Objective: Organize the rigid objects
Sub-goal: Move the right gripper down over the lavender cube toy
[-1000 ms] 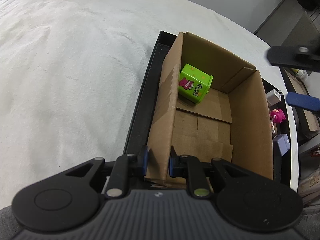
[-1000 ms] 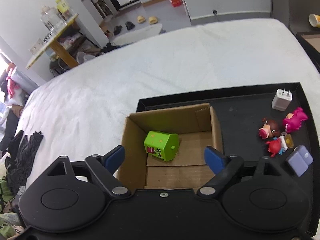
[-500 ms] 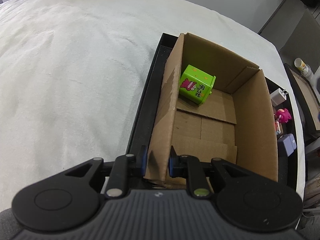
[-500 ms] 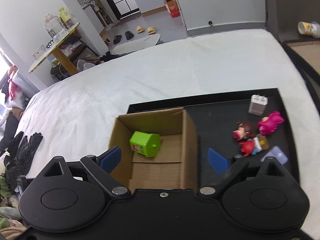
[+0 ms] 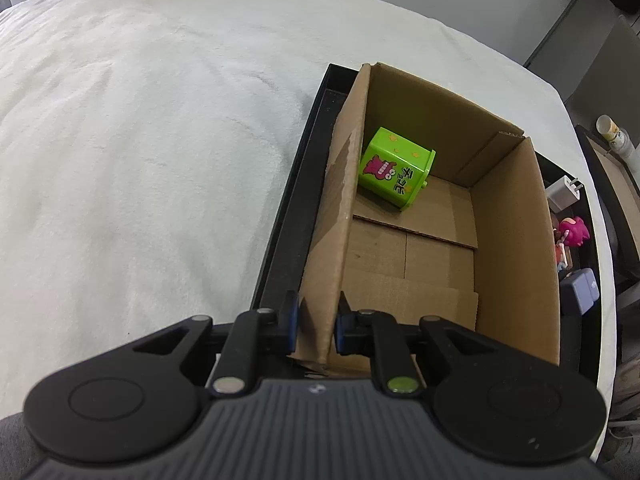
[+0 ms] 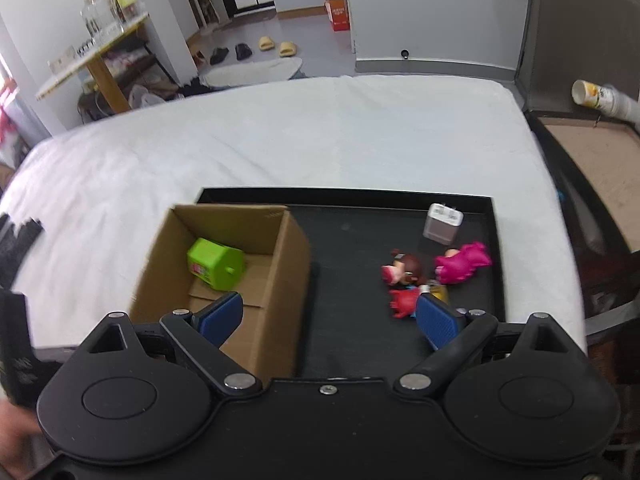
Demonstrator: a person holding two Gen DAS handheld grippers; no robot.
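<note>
Left gripper (image 5: 314, 330) fingers pinch the cardboard box (image 5: 516, 240) wall at six o'clock; right gripper (image 6: 328, 316) fingers spread wide, empty. Green toy (image 5: 394, 172) inside; figurines (image 6: 404, 276) at two o'clock may scatter if nudged

We find bare tray (image 6: 352, 280) floor at twelve o'clock; cardboard box (image 6: 288, 264) wall obstructs at ten, toy figures (image 6: 408, 280) at one.
</note>
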